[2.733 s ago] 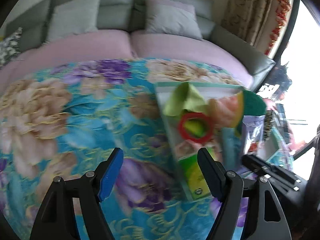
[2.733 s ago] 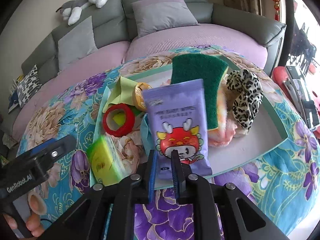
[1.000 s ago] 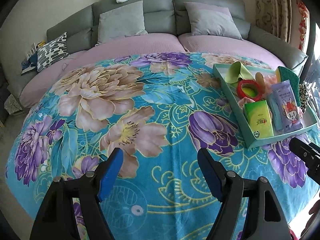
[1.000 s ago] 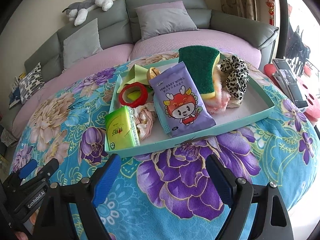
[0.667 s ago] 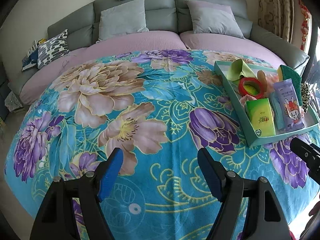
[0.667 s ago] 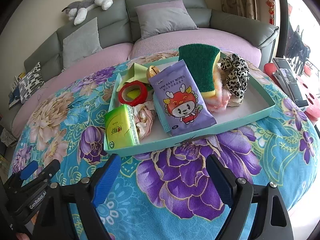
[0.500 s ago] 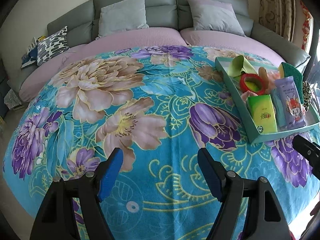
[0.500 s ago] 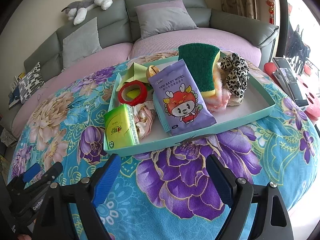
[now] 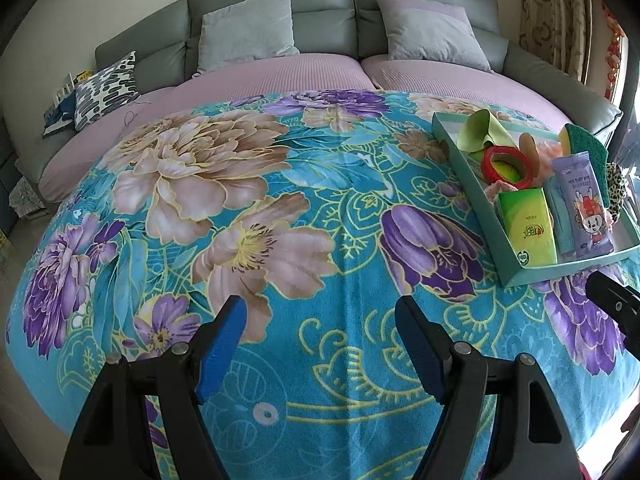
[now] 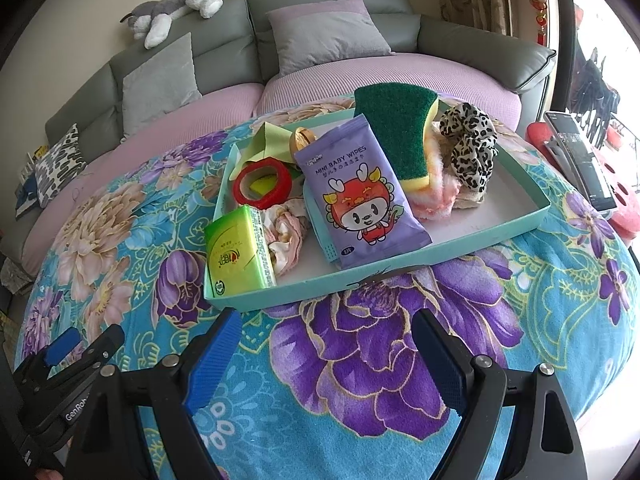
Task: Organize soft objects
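Observation:
A teal tray (image 10: 516,222) lies on the floral blanket (image 10: 360,360). In it lie a purple wipes pack (image 10: 360,196), a green tissue pack (image 10: 238,254), a green sponge (image 10: 400,128), a leopard scrunchie (image 10: 470,148), a red ring (image 10: 262,180), a pink fluffy cloth (image 10: 434,192) and a yellow-green cloth (image 10: 266,140). My right gripper (image 10: 328,354) is open and empty, just in front of the tray. My left gripper (image 9: 320,338) is open and empty over the blanket (image 9: 240,220), left of the tray (image 9: 560,266).
A grey sofa with cushions (image 9: 248,32) and a plush dog (image 10: 176,4) stands behind. A patterned pillow (image 9: 106,94) lies at the left. A red stool with a black device (image 10: 580,156) stands at the right.
The right gripper has let go of the wipes pack into the tray, opened and drawn back. The left gripper has pulled back and to the left, away from the tray.

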Tool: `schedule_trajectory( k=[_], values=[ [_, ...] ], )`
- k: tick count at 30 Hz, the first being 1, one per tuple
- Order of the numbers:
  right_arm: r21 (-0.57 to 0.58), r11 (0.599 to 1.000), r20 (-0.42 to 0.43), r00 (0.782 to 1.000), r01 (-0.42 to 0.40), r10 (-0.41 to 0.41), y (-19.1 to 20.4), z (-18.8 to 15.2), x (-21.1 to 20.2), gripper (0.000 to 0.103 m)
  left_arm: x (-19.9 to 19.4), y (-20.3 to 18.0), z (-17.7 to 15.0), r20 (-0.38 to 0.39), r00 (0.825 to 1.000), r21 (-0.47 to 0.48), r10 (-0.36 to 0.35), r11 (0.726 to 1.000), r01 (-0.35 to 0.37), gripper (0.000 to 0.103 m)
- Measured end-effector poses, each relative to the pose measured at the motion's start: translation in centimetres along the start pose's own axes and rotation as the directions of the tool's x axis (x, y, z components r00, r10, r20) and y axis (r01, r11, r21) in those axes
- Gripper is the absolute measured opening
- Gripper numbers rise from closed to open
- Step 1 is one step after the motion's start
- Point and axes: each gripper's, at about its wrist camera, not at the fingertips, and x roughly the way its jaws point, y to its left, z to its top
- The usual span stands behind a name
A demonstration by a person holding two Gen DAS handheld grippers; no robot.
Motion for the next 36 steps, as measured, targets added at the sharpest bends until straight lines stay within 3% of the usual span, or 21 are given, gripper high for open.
schedule_trajectory(
  k=[36],
  values=[
    [-0.006,1.0,-0.014,1.0,0.006,-0.007,0.14,0.06,0.25,0.089,0.03,-0.1,0.26,-0.006,1.0,0.01,0.011,1.0,-0.011,0.077]
  ],
)
